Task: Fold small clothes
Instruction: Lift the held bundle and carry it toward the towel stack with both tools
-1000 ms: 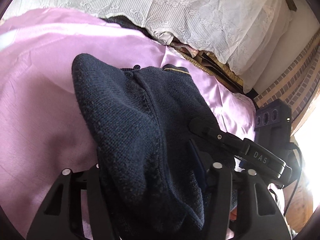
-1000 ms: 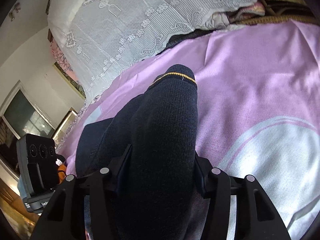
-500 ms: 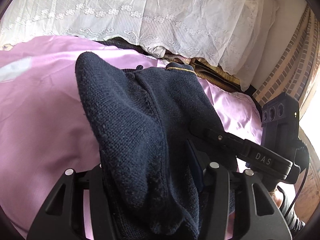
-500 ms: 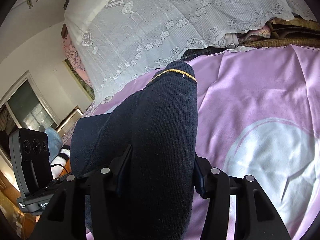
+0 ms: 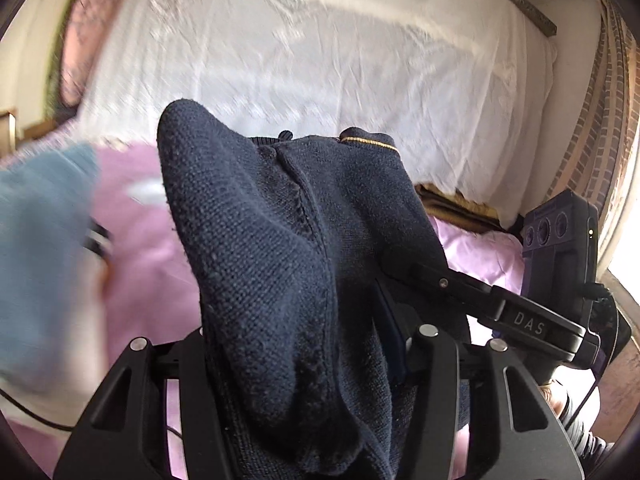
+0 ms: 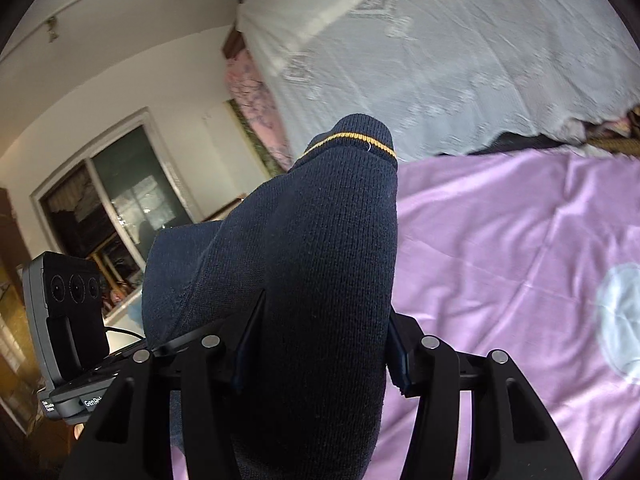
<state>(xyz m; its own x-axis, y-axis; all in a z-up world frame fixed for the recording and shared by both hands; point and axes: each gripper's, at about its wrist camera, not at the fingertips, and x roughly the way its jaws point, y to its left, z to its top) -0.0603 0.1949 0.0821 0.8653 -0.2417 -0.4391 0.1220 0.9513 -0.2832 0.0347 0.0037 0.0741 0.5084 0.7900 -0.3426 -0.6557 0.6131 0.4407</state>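
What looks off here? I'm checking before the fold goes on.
Nothing is damaged or spilled. The dark blue sweater is bunched thickly in both tongs, left and right, hanging in lumps above the pink sheet, not flat. The left view is blurred.

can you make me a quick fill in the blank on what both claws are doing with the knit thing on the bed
1. Both the left claw and the right claw are shut on the navy knit garment, which has a thin ____ stripe near its end.
2. The bed cover below is ____.
3. The lace cloth behind it is ____.

Missing words: yellow; pink; white
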